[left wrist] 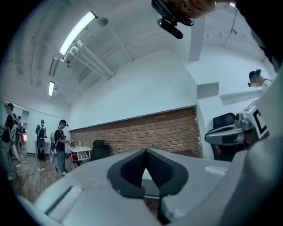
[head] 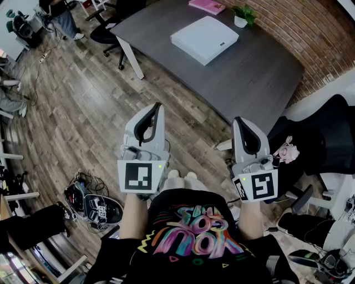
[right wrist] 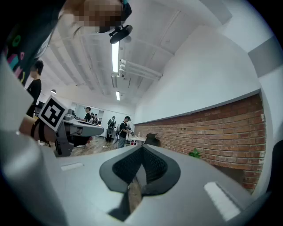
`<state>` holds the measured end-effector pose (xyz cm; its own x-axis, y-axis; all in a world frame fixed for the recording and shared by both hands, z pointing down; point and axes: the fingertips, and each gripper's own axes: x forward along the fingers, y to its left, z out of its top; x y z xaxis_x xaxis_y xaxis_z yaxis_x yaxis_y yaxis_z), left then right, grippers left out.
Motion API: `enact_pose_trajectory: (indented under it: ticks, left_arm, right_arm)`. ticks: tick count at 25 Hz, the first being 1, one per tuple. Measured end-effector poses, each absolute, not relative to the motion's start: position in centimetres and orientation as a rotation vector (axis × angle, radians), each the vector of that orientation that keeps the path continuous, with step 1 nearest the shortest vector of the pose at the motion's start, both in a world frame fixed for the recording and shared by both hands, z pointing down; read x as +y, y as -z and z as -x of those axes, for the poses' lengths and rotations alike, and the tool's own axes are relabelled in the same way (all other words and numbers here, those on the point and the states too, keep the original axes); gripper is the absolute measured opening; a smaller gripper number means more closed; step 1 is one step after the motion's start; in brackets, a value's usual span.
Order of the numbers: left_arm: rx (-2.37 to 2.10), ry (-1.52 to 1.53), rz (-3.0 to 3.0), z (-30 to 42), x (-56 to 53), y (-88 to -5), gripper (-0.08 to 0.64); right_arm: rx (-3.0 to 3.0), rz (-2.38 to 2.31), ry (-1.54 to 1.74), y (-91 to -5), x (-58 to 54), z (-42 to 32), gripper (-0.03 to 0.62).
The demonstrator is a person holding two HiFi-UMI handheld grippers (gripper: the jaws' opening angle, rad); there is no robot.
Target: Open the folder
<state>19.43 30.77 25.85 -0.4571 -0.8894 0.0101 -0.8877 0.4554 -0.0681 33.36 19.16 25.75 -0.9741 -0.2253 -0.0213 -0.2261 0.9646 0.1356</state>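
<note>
I hold two grippers level, side by side above the wooden floor (head: 83, 111), short of the near edge of the worktop (head: 260, 77). My left gripper (head: 157, 108) is clenched with nothing in it: in its own view the two dark pads meet at their tips. My right gripper (head: 239, 121) is clenched and empty in the same way. Each carries one marker cube, so two in all; the left one (head: 138, 176) and the right one (head: 259, 186) both face the head camera.

The worktop bears three things. One white folder (head: 204, 39) lies flat and closed in its far half, well apart from both grippers. One pink book (head: 207, 5) sits near it at the far edge, and one potted plant (head: 244, 15) stands beside the brick wall (head: 288, 33).

Only the head view shows the folder, the book and the floor beneath my grippers. The gripper views show the ceiling instead, each with two lit lamp tubes, and people standing far off in the room. The right gripper view catches the plant against the bricks and my left gripper at its left side. The left gripper view catches my right gripper at its right side.
</note>
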Motion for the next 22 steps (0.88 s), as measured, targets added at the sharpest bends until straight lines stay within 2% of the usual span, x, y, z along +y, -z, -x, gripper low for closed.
enact_pose_trajectory:
  ticks: [22]
  left_arm:
    - [2.697, 0.118, 1.515, -19.3, 30.9, -25.7, 0.002]
  right_arm:
    - [3.065, 0.235, -0.139, -26.4, 18.6, -33.0, 0.0]
